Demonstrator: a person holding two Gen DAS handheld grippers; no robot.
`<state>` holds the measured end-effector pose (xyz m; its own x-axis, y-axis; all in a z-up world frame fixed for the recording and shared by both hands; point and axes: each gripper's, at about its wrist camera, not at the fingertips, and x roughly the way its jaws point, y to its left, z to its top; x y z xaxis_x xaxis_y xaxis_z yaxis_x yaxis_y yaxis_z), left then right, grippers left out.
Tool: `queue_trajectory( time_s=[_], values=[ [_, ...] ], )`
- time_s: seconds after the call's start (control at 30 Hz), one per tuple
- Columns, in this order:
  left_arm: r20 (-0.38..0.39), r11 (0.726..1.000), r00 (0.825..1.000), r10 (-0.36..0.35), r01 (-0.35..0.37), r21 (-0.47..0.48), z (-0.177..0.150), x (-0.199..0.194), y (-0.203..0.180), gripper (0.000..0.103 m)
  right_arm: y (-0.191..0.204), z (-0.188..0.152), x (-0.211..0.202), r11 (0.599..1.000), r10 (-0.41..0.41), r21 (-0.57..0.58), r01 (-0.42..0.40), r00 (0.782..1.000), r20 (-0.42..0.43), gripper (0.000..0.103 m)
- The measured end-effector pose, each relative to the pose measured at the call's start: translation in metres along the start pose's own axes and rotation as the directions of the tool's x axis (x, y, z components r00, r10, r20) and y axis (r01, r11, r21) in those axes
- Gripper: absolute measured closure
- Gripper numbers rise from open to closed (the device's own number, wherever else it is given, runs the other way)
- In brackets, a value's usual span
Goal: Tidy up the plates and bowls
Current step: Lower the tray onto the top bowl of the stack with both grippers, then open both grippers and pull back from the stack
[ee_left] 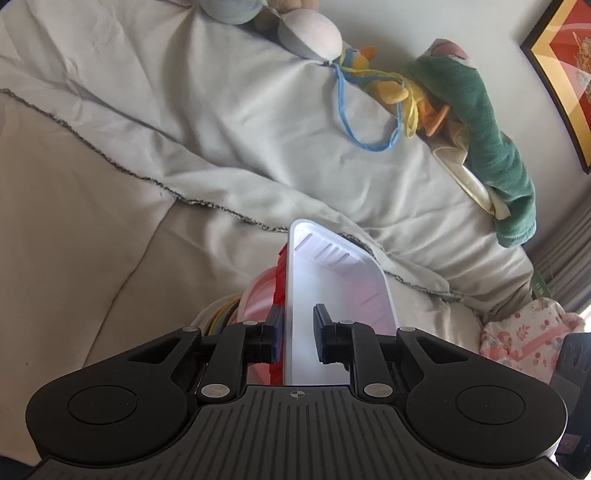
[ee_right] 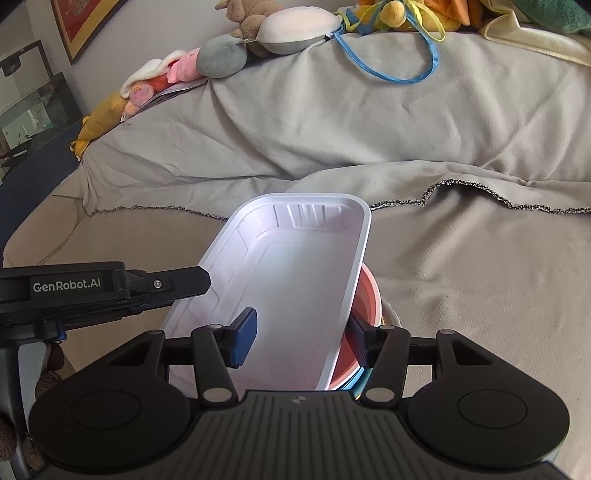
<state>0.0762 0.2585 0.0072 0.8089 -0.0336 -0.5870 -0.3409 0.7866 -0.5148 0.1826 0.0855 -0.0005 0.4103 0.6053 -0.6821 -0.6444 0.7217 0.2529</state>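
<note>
A white rectangular tray (ee_left: 332, 280) stands on edge on the bed. My left gripper (ee_left: 298, 325) is shut on its near rim together with a red ribbed piece (ee_left: 281, 273) pressed against the tray's back. Behind them sit a pink bowl (ee_left: 258, 295) and a stack of coloured plates (ee_left: 221, 314). In the right wrist view the tray (ee_right: 295, 266) tilts with its hollow toward me. My right gripper (ee_right: 303, 336) is open astride the tray's right wall: one pad hangs inside the hollow, the other outside by the pink bowl (ee_right: 369, 295). One of the left gripper's fingers (ee_right: 181, 282) reaches the tray's left rim.
A rumpled grey blanket (ee_right: 443, 258) covers the bed. Stuffed toys (ee_right: 288, 26) and a blue strap (ee_right: 406, 77) line the far edge. A green towel (ee_left: 491, 140) and a floral cloth (ee_left: 524, 339) lie to the right. A framed picture (ee_left: 569, 74) hangs on the wall.
</note>
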Motion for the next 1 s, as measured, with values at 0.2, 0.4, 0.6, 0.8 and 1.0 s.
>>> queue_trajectory(
  time_s=[0.2,0.4,0.6,0.8,1.0],
  values=[
    [0.011,0.998,0.998,0.057,-0.058,0.029,-0.004,-0.015,-0.006,0.082,0.001,-0.001,-0.017,0.998,-0.046,-0.031,0.048,0.997,0.067,0.049],
    [0.042,0.986,0.993,0.114,-0.118,0.118,-0.026,-0.041,-0.031,0.082,0.005,-0.012,-0.052,0.998,-0.04,-0.045,0.045,0.993,0.11,0.035],
    [0.073,0.94,0.991,0.115,-0.133,0.315,-0.099,-0.071,-0.068,0.085,-0.001,-0.052,-0.1,0.999,-0.04,-0.018,0.042,0.994,0.104,0.024],
    [0.074,0.909,0.986,0.151,-0.168,0.382,-0.163,-0.094,-0.097,0.087,-0.008,-0.117,-0.131,0.996,-0.086,-0.023,0.087,0.995,0.055,0.024],
    [0.042,0.907,0.973,0.225,-0.225,0.356,-0.182,-0.095,-0.104,0.087,-0.014,-0.143,-0.148,0.99,-0.138,0.0,0.138,0.989,0.061,0.023]
  ],
)
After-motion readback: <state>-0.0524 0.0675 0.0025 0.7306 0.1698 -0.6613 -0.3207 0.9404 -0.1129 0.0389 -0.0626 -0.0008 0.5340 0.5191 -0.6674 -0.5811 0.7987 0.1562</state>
